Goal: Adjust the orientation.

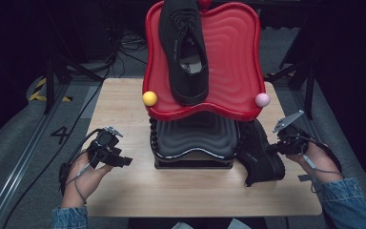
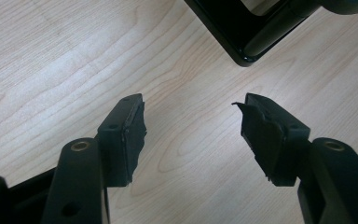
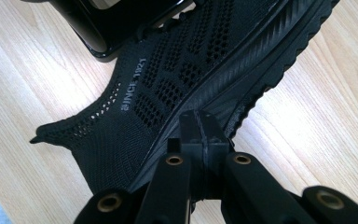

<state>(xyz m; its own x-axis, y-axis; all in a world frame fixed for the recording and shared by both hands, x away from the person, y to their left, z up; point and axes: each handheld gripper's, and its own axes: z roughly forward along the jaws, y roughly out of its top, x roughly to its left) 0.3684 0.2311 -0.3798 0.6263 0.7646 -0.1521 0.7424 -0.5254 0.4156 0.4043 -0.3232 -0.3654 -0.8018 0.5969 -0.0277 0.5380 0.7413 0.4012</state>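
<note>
Pale wooden table (image 1: 124,186), one, under a dark room with grey floor around it; items listed left to right.

1. Left gripper (image 1: 124,161), one, held in the person's left hand (image 1: 88,176) over the table's left part. Its two black jaws stand spread apart with bare wood between them in the left gripper view (image 2: 191,135); nothing is pinched. A corner of the black rack base (image 2: 242,46) lies just ahead of them.

2. Balls, two: one yellow ball (image 1: 149,98) at the red tray's left front corner, one pink ball (image 1: 262,99) at its right front corner.

3. Trays, two, stacked on one rack at the table's middle: one red tray (image 1: 233,57) on top, tilted up toward the camera; one black tray (image 1: 195,136) below it (both ribbed in wavy rings).

4. Black knit shoes, two. First shoe (image 1: 186,52) lies lengthwise on the red tray, toward its left side. Second shoe (image 1: 259,152) stands on the table just right of the black tray, leaning against the rack, toe toward the person.

5. Right gripper (image 1: 272,149), one, held in the person's right hand (image 1: 314,160) at the table's right edge. In the right gripper view its jaws are pressed together (image 3: 200,123), their tips against the sole edge of the second shoe (image 3: 177,88); whether any of the sole's edge is caught between them cannot be told. Lettering on that shoe's side reads "SINCE 1921".

6. Denim sleeves, two, at the bottom corners of the high view.
</note>
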